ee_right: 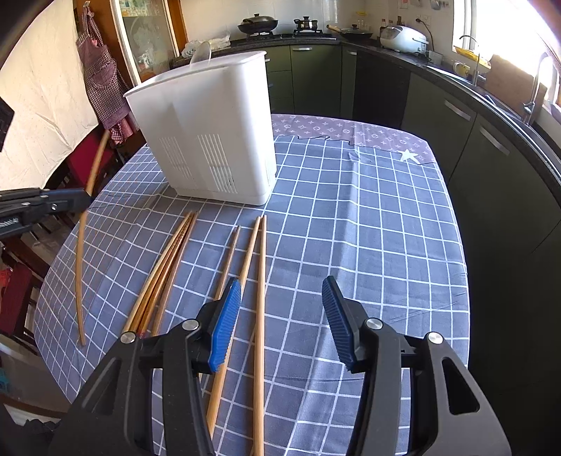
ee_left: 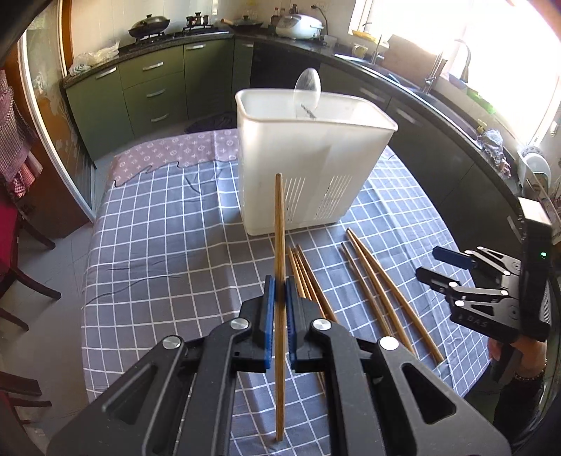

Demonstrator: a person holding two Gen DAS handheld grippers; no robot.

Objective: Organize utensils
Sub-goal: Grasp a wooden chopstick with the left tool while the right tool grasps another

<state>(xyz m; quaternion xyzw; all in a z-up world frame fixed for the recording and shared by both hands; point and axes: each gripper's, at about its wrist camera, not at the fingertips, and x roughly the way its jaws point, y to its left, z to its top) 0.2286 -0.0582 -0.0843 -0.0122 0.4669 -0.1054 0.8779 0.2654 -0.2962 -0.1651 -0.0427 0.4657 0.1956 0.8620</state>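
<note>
My left gripper (ee_left: 279,287) is shut on one wooden chopstick (ee_left: 279,245), held upright above the checked tablecloth in front of the white utensil holder (ee_left: 308,168). A clear spoon (ee_left: 307,92) stands in the holder. Several loose chopsticks (ee_left: 371,284) lie on the cloth to the right of my left gripper. My right gripper (ee_right: 282,291) is open and empty, low over the loose chopsticks (ee_right: 252,266). The holder (ee_right: 207,133) stands beyond them. The left gripper (ee_right: 63,201) with its chopstick (ee_right: 84,238) shows at the left edge there, and the right gripper (ee_left: 441,265) at the right edge of the left wrist view.
The table (ee_left: 157,228) has a blue checked cloth over a pink patterned one (ee_left: 182,147). Green kitchen cabinets (ee_left: 154,87) and a counter with pans and a rice cooker (ee_left: 298,26) run behind. Chairs (ee_left: 17,245) stand at the left.
</note>
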